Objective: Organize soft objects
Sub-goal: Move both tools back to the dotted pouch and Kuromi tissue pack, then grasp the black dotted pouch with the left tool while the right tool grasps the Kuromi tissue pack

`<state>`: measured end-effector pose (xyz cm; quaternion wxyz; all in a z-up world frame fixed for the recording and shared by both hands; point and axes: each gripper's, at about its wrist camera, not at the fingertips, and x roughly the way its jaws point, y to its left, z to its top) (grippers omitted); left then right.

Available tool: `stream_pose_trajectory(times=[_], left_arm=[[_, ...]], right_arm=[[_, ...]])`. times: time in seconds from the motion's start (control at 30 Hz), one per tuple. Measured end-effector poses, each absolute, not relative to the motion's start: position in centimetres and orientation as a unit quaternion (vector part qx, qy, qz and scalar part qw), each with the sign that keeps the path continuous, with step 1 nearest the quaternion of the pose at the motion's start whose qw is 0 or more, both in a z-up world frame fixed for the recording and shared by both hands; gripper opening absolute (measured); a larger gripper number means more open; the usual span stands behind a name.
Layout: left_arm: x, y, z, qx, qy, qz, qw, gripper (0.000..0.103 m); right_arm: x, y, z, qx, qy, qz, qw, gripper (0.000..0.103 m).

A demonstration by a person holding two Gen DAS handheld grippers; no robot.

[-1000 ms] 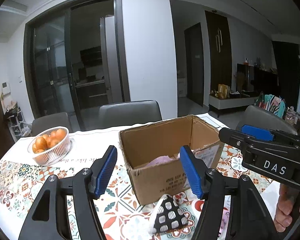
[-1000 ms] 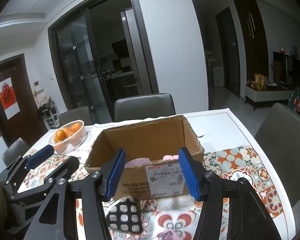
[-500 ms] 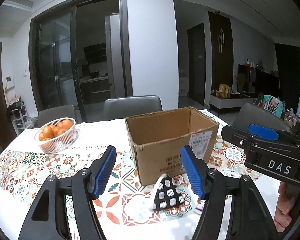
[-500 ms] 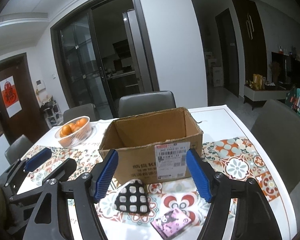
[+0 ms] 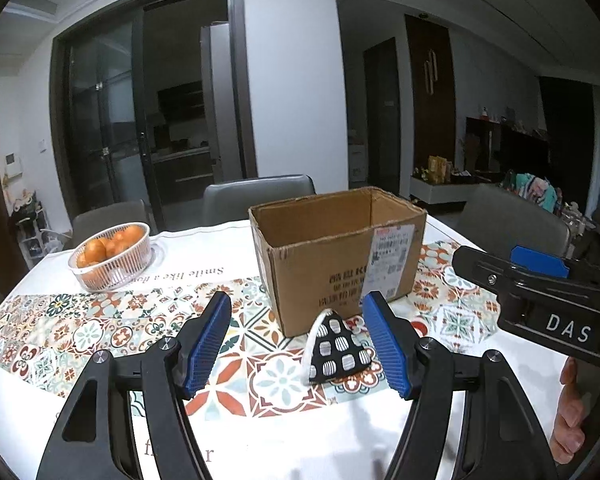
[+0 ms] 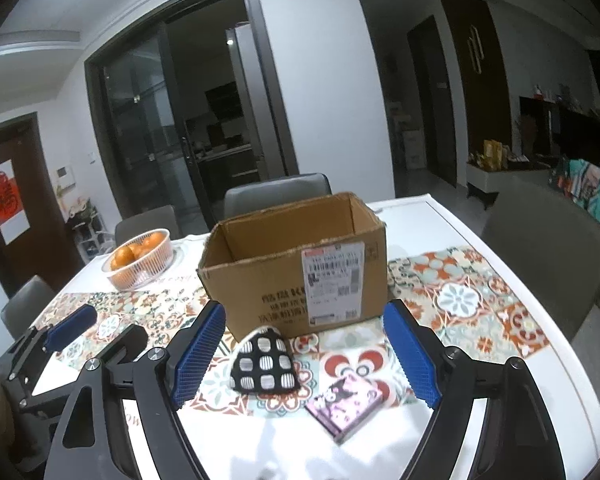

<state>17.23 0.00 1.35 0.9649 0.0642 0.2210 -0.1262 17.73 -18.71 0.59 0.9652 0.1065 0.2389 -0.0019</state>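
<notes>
An open cardboard box (image 5: 320, 268) (image 6: 260, 280) stands on the patterned tablecloth; its inside is hidden from here. A black pouch with white squares (image 5: 338, 350) (image 6: 266, 362) lies just in front of the box. A pink cartoon-print packet (image 6: 346, 404) lies to its right. My left gripper (image 5: 297, 300) is open and holds nothing, with the pouch low by its right finger. My right gripper (image 6: 304, 306) has its jaws opening wide; the pouch and the packet lie beyond them, untouched. Each view catches the other gripper at its edge.
A white basket of oranges (image 5: 110, 256) (image 6: 140, 258) sits at the table's far left. Grey chairs (image 6: 278, 194) stand behind the table and one (image 6: 540, 248) at its right. A hand (image 5: 572, 420) holds the right gripper's handle.
Both grippers pulled back from the box and sank a little, so its pink contents dropped out of sight. The right jaws spread wider. The pink packet came into the right wrist view.
</notes>
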Motion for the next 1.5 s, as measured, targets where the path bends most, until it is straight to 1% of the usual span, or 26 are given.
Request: stream_pose_trajectory(times=[0.2, 0.47, 0.87, 1.07, 1.5], left_arm=[[17.2, 0.4, -0.6, 0.068, 0.236, -0.139, 0.959, 0.068], [18.2, 0.6, -2.9, 0.078, 0.253, -0.153, 0.952, 0.068], [21.6, 0.8, -6.4, 0.101, 0.268, -0.184, 0.940, 0.067], [23.5, 0.7, -7.7, 0.092, 0.281, -0.208, 0.932, 0.067], [26.9, -0.3, -9.9, 0.096, 0.306, -0.232, 0.918, 0.063]], right_arm=[[17.1, -18.3, -1.3, 0.114, 0.257, -0.023, 0.959, 0.084], [17.4, -18.5, -4.3, 0.151, 0.296, -0.046, 0.942, 0.084], [20.2, -18.6, -9.0, 0.198, 0.367, -0.106, 0.903, 0.084], [21.3, -18.6, -10.3, 0.205, 0.383, -0.129, 0.891, 0.084], [23.9, -19.1, -12.6, 0.224, 0.404, -0.166, 0.871, 0.084]])
